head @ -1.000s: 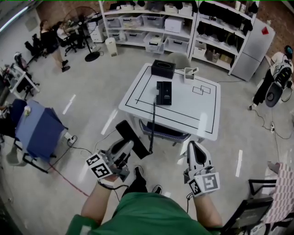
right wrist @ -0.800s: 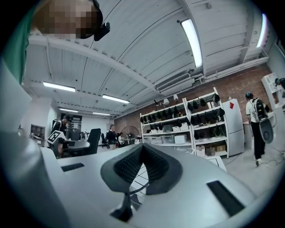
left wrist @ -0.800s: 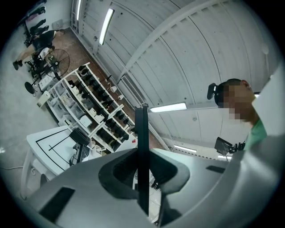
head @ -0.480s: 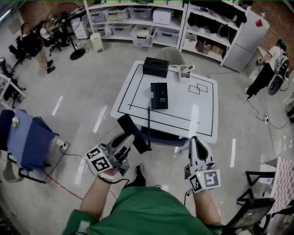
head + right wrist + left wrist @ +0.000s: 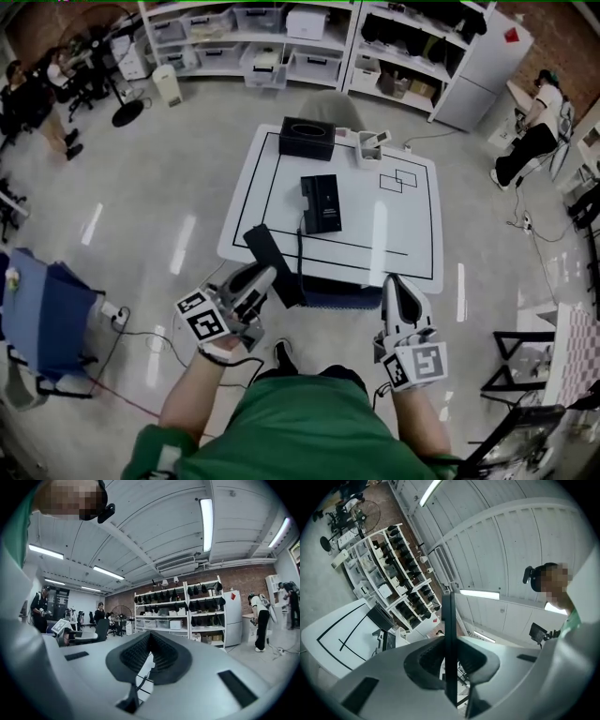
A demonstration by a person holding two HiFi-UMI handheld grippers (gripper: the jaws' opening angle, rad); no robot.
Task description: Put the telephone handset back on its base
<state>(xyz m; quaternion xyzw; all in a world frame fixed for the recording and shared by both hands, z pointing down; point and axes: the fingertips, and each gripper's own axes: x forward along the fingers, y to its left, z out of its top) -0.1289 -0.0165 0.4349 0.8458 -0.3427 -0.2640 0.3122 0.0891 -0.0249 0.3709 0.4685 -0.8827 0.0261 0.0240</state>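
Observation:
In the head view the black telephone base [image 5: 320, 203] lies in the middle of the white table [image 5: 412, 239]. My left gripper [image 5: 262, 277] is shut on the black handset [image 5: 268, 257], held at the table's near left edge. A dark cord [image 5: 300, 251] runs from the handset's end toward the base. In the left gripper view the handset [image 5: 449, 620] shows edge-on as a thin black bar clamped in the left gripper [image 5: 449, 641]. My right gripper [image 5: 397, 289] hangs shut with nothing in it, short of the table's front edge; in the right gripper view its pads [image 5: 136, 652] meet.
A black box [image 5: 307, 137] and a white holder [image 5: 368, 150] stand at the table's far side. Shelving [image 5: 281, 37] lines the back wall. A blue-covered cart [image 5: 42, 314] stands at left, a black frame [image 5: 525, 431] at lower right. People stand at far left and far right.
The table has come closer in the head view as I walked up to it. My left gripper has carried the handset forward to the table's near edge; both grippers keep the same closure.

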